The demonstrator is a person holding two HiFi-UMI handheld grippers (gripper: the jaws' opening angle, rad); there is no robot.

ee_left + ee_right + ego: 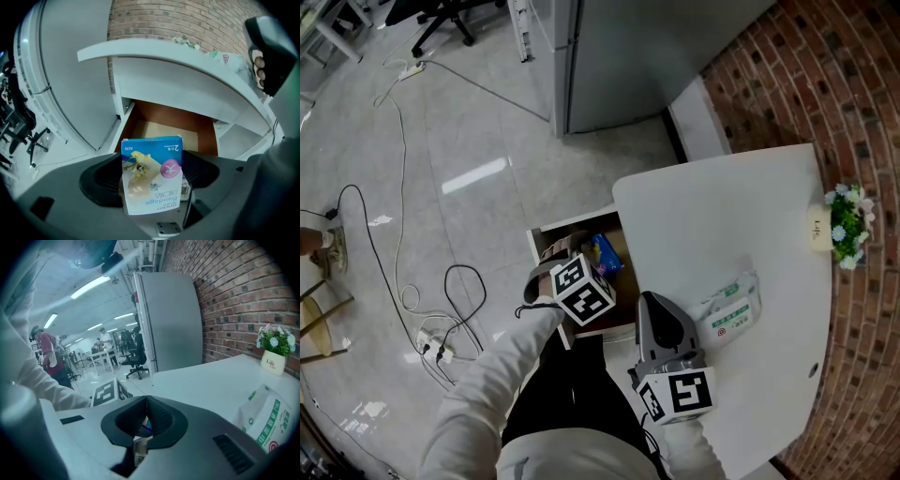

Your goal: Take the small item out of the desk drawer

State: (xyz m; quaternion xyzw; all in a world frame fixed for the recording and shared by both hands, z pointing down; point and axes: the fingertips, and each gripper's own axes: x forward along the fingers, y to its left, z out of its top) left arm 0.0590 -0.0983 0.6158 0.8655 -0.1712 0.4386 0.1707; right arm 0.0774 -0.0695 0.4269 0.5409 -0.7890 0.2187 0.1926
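Blue and white, the small bandage box (152,177) sits clamped between the jaws of the left hand-held gripper (581,251), its printed face turned toward that gripper's camera and its lettering upside down in that view. The jaws press on the box from either side, narrowed to its width. In the head view the box hangs over the open drawer (164,123), whose brown inside shows beyond and below it, under the edge of the white tabletop (722,216). Whether the box touches the drawer floor cannot be told.

The right hand-held gripper (146,409) is over the near part of the tabletop, its two dark jaws pressed together. Just beside it, to its right, a soft white pack of tissues (731,309) with green print lies flat on the tabletop. At the far right edge of the tabletop stands a small white pot of flowers (842,225), close to the red brick wall (853,84).

A tall grey cabinet (628,56) stands beyond the drawer, and black and white cables (403,272) trail across the glossy floor to the left.
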